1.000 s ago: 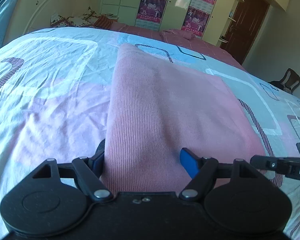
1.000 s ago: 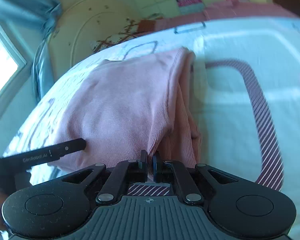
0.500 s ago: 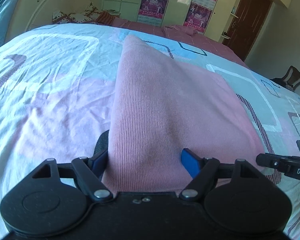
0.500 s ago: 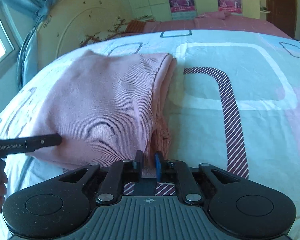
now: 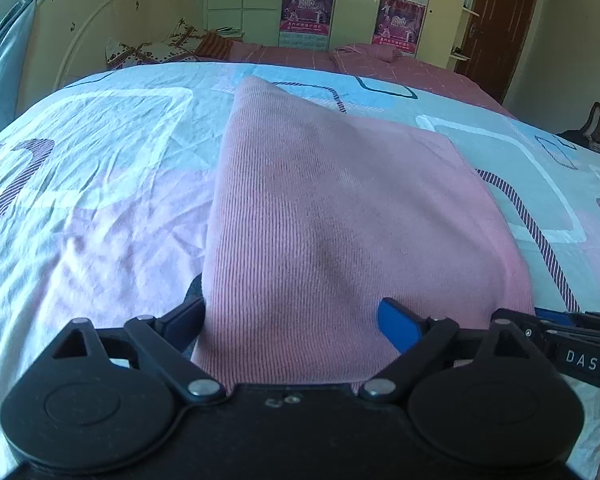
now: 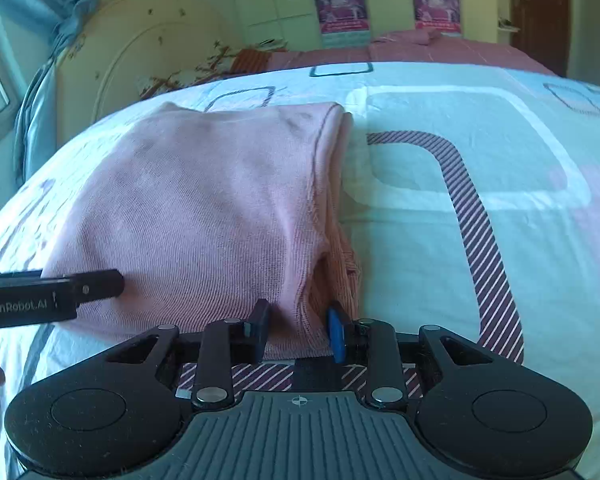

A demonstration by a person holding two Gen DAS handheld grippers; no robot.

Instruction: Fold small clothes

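A pink ribbed garment [image 5: 340, 208] lies folded into a rough rectangle on the patterned bedsheet [image 5: 92, 184]. My left gripper [image 5: 296, 320] is open, its jaws wide apart, with the garment's near edge draped between them. In the right wrist view the same garment [image 6: 204, 208] lies to the left, its folded edge running away from me. My right gripper [image 6: 298, 334] is open, jaws apart around the garment's near right corner. The other gripper's finger shows in each view, at the right edge of the left wrist view [image 5: 572, 344] and at the left edge of the right wrist view [image 6: 48, 298].
The bed has a cream headboard [image 6: 140, 52] at the far left, with a patterned pillow [image 5: 152, 46] by it. A pink blanket [image 5: 360, 54] lies at the far end. Wardrobes with posters [image 5: 308, 4] line the back wall. A dark chair [image 5: 596, 128] stands at right.
My right gripper has opened and let go of the garment's corner. The garment has been lowered flat onto the bed. My left gripper stays open.
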